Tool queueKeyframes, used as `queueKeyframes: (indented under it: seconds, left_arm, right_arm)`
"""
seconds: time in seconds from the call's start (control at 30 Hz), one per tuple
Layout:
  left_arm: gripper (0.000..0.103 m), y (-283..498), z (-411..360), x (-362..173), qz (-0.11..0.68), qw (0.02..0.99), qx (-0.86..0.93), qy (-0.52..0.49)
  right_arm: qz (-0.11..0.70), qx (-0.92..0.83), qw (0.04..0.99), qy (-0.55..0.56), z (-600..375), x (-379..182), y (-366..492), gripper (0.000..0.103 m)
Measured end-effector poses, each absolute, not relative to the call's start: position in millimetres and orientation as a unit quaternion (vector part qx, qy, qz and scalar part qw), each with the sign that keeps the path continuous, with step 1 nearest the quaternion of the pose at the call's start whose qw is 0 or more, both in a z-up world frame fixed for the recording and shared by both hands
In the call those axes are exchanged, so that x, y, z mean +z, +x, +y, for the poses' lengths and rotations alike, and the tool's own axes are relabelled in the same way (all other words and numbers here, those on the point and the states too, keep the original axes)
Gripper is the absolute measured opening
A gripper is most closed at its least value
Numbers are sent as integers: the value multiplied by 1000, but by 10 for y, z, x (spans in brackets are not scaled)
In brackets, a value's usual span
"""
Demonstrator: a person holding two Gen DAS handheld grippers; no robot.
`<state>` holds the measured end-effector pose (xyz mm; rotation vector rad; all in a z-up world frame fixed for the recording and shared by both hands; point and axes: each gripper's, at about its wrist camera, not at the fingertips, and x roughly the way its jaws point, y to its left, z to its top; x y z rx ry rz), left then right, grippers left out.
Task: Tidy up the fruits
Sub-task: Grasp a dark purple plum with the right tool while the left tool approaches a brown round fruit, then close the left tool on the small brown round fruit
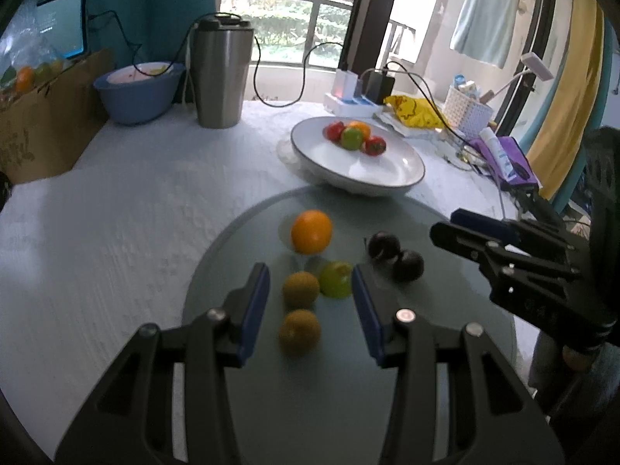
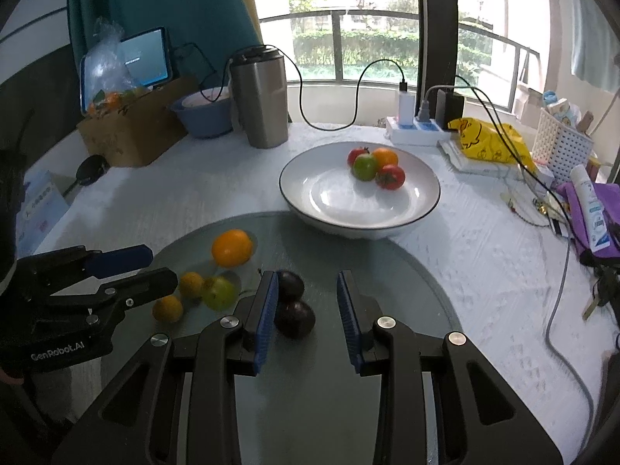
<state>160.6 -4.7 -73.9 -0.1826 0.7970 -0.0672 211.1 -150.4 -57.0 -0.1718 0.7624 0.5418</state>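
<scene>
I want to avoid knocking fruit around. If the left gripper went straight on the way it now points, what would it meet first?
Probably the nearer small brown round fruit, lying on the round glass tabletop between the fingers of the left gripper, with its twin just beyond. Depth is unclear.

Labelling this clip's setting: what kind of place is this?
Probably a home dining spot by a balcony window: a white bowl of fruit on a round glass turntable's table, a steel insulated jug, a hanging towel outside.
</scene>
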Motion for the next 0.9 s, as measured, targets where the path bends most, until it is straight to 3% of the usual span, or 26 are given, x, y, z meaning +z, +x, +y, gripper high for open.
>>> queueKeyframes:
  seconds: [0.9]
  left_arm:
    - [45, 1585, -92, -1078, 418, 904, -29, -81]
  right_arm:
    - [412, 277, 864, -79, -1402, -963, 2211, 33]
